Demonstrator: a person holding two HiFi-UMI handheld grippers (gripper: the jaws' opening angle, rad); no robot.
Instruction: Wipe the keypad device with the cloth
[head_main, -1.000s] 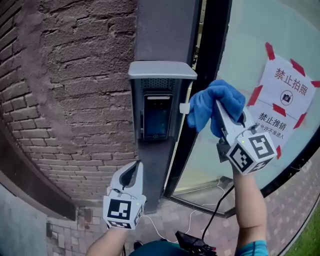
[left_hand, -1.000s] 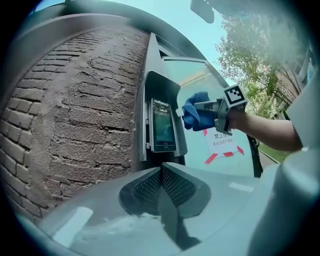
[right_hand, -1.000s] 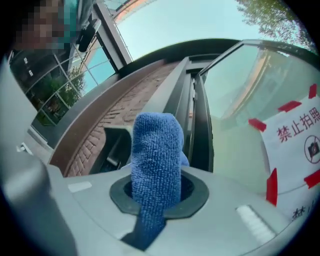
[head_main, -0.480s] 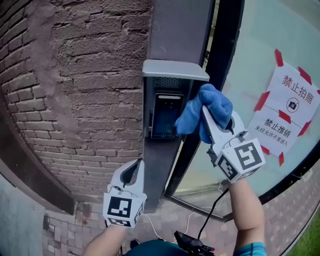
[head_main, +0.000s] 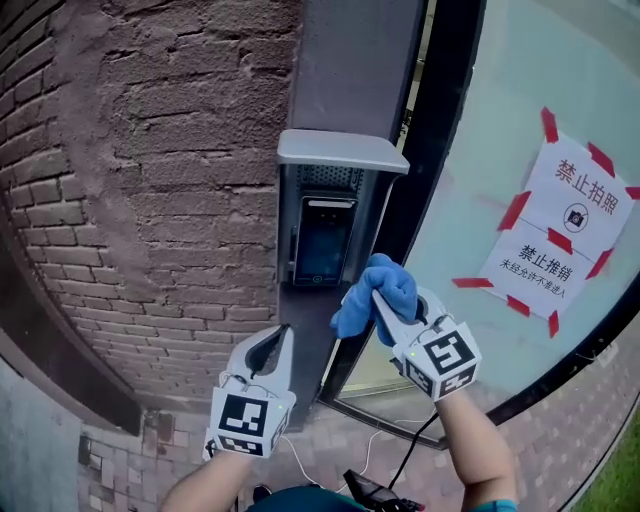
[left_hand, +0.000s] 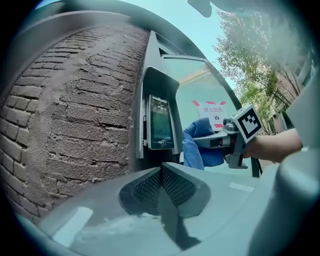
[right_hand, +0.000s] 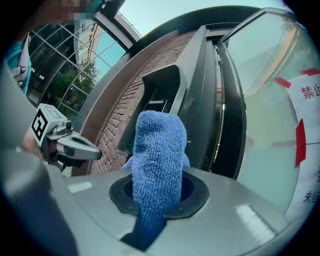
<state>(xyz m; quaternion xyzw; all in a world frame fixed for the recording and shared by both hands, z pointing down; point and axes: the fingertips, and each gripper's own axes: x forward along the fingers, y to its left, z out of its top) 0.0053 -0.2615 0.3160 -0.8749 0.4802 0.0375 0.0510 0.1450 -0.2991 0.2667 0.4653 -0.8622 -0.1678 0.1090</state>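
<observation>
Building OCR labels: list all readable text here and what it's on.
"禁止拍照": top line of the paper sign taped to the glass.
"禁止推销": lower line, same sign.
Smaller line beneath it: too small to read reliably.
Keypad device screen: nothing legible.

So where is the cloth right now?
Head view, right of centre: the cloth is clamped in the right gripper, just below-right of the keypad device.

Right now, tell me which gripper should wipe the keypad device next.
Right. The right gripper is shut on the blue cloth near the keypad device; the left gripper is shut, empty and lower.
</observation>
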